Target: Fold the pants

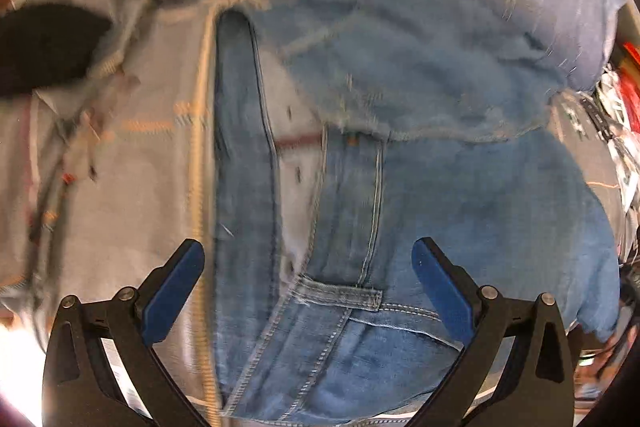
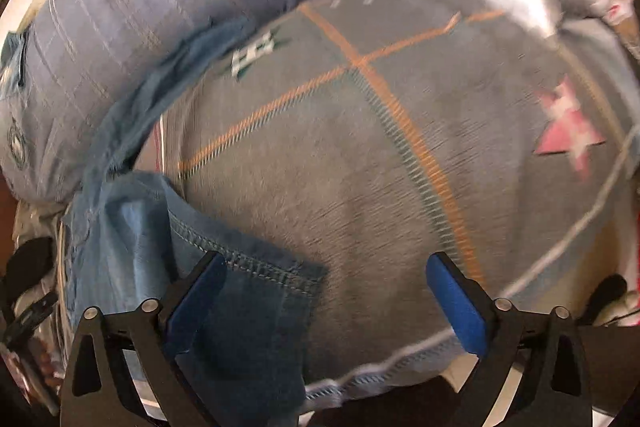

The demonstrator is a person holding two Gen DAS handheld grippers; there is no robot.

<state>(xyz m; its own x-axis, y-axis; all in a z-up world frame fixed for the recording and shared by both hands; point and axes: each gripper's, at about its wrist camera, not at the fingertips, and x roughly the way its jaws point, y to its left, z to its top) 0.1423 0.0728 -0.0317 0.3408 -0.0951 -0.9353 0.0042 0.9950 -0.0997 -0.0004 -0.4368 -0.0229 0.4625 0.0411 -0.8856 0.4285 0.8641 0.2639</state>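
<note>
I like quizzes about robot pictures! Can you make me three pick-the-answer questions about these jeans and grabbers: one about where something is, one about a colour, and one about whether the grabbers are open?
1. Where do the jeans lie?
A. On a grey blanket with orange lines
B. In a basket
C. On a chair

2. What colour are the pads on the fingers?
A. Red
B. Blue
C. Yellow

3. How do the left gripper and right gripper stand?
A. Both open, holding nothing
B. Both shut on the jeans
C. Only the left one is shut

Answers:
1. A: the blanket shows beside and under the denim in both views.
2. B: blue pads line the black fingers in each view.
3. A: the fingers sit wide apart in each view, with cloth lying loose between them.
</note>
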